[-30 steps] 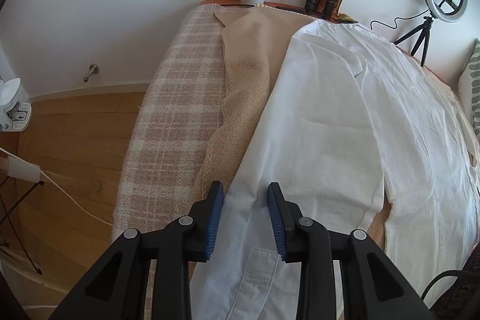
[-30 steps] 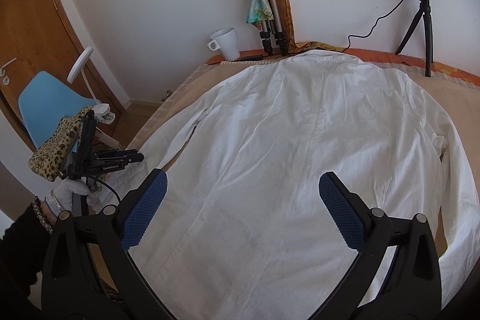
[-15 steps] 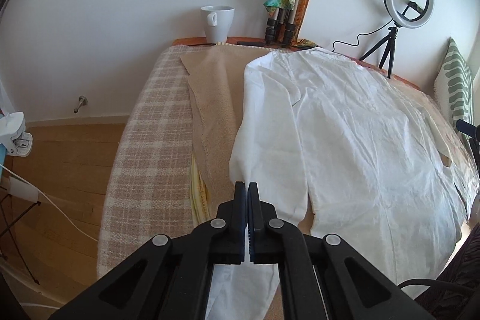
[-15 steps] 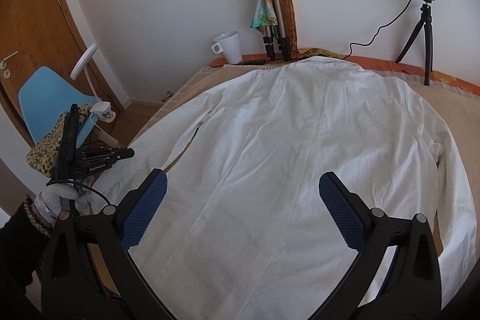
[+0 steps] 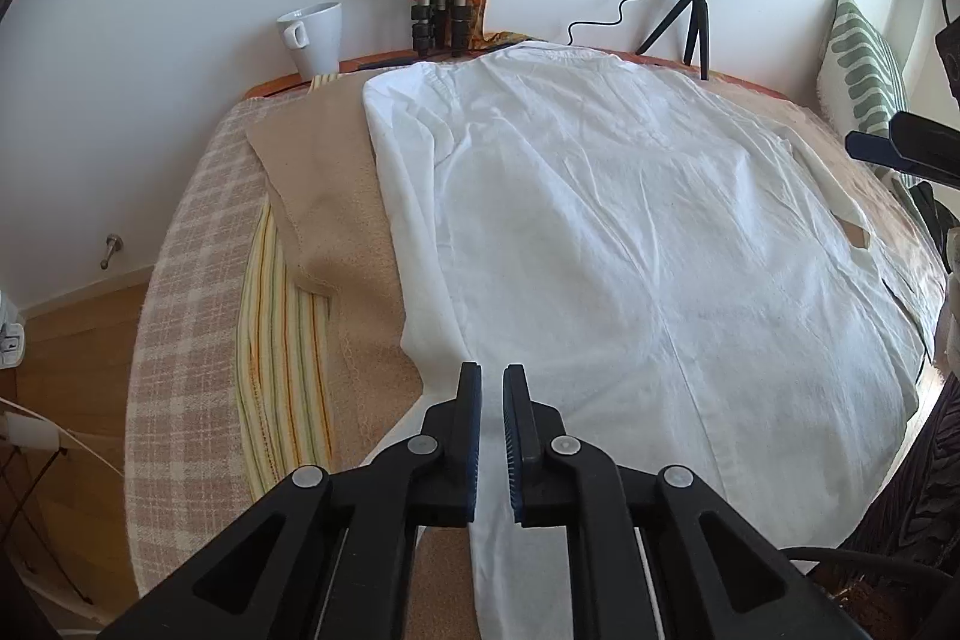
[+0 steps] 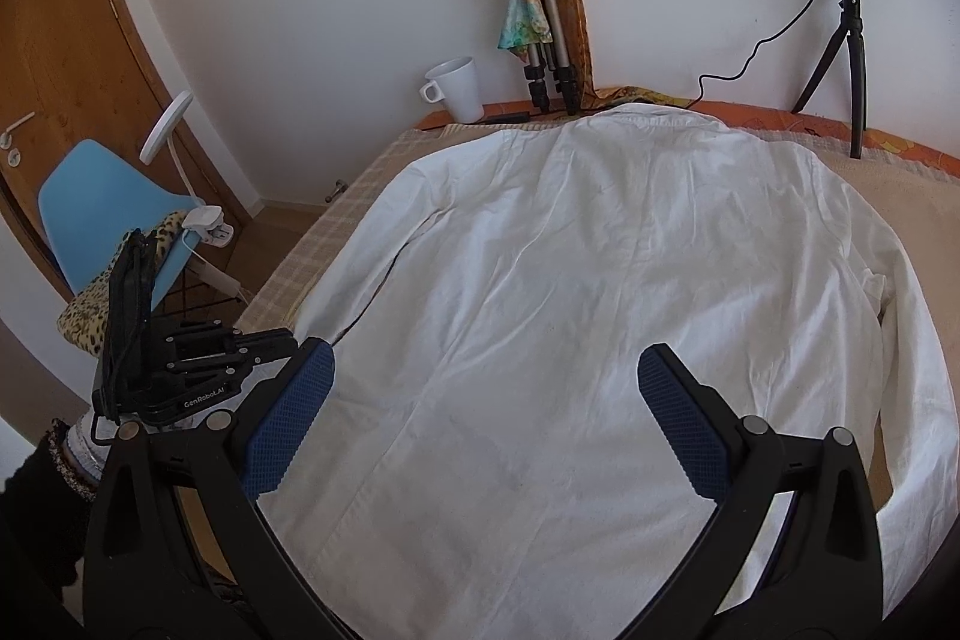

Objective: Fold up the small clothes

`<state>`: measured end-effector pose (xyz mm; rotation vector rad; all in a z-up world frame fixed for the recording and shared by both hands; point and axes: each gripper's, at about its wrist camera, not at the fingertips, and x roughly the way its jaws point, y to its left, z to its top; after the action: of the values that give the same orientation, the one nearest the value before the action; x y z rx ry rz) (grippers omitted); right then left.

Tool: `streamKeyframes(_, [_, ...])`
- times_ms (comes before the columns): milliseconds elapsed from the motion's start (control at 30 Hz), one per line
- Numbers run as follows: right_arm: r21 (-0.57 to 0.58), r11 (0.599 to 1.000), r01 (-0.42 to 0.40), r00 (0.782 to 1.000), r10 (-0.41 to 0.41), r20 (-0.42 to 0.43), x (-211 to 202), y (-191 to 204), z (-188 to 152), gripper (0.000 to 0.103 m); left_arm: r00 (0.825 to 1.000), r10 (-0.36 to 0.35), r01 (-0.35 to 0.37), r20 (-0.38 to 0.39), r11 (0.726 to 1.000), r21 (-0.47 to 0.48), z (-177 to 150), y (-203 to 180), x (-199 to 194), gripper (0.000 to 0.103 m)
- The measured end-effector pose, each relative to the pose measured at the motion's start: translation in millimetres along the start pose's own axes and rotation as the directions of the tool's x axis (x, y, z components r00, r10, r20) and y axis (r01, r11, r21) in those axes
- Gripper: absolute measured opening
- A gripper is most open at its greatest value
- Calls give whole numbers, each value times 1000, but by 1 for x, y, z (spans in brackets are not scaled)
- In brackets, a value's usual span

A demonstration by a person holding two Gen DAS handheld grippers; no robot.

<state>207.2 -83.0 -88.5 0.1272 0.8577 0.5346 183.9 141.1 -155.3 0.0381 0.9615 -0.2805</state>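
L gripper (image 5: 492, 418): jaws nearly together, thin gap only, pinching the sleeve (image 5: 420, 244) of the white shirt (image 5: 630, 232) near its lower end; cloth runs between the pads and on below them. R gripper (image 6: 483, 418): jaws wide apart, holding nothing, hovering over the shirt hem, centre-low.

Key relation: shirt lies straight ahead of both grippers, long axis running away from them, hem nearest, collar at the far end by the wall. The gripped sleeve runs along the shirt's L edge, roughly parallel to that axis. L gripper is the nearer one to that sleeve; R gripper is nearer the body panel and the R sleeve (image 6: 912, 340). Judgement: next move likely carries the L sleeve inward, across the body.

Shirt condition: back side up, centre seam visible, spread fairly flat, light creasing throughout. No fold made in the body yet. Lies on a beige cloth (image 5: 336, 196) over a checked cover (image 5: 180, 280).
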Motion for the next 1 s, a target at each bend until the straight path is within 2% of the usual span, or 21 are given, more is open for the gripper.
streamKeyframes(167, [24, 993, -111, 989, 113, -92, 48, 14, 28, 103, 1000, 19, -19, 2, 1000, 10, -12, -12, -9, 14])
streamKeyframes(233, [11, 987, -158, 977, 158, -146, 81, 25, 41, 99, 999, 33, -33, 31, 999, 4, -19, -12, -25, 23])
streamKeyframes(300, [33, 984, -174, 965, 177, -194, 118, 34, 54, 92, 997, 65, -64, 49, 998, -19, -27, -7, -41, 24])
streamKeyframes(367, [94, 971, -220, 936, 238, -261, 158, 43, 63, 91, 993, 95, -91, 71, 994, -61, -37, 3, -58, 25])
streamKeyframes(433, [149, 959, -242, 909, 278, -309, 192, 52, 68, 91, 987, 135, -127, 89, 988, -91, -47, 14, -76, 30])
streamKeyframes(500, [161, 967, -199, 909, 243, -340, 219, 60, 71, 91, 979, 177, -168, 96, 981, -99, -56, 23, -91, 30])
streamKeyframes(567, [188, 960, -209, 893, 265, -364, 240, 65, 71, 91, 972, 210, -198, 103, 973, -116, -64, 32, -105, 30])
streamKeyframes(633, [222, 953, -206, 886, 278, -372, 256, 67, 71, 91, 971, 214, -198, 107, 970, -137, -70, 40, -115, 30])
streamKeyframes(800, [259, 951, -170, 884, 264, -386, 281, 80, 81, 89, 967, 238, -221, 94, 961, -164, -78, 55, -122, 30])
streamKeyframes(900, [192, 973, -124, 899, 193, -394, 290, 97, 95, 89, 962, 253, -233, 100, 956, -177, -85, 61, -125, 30])
streamKeyframes(1000, [180, 982, -59, 894, 133, -429, 307, 106, 103, 88, 960, 258, -232, 108, 950, -210, -91, 69, -132, 30])
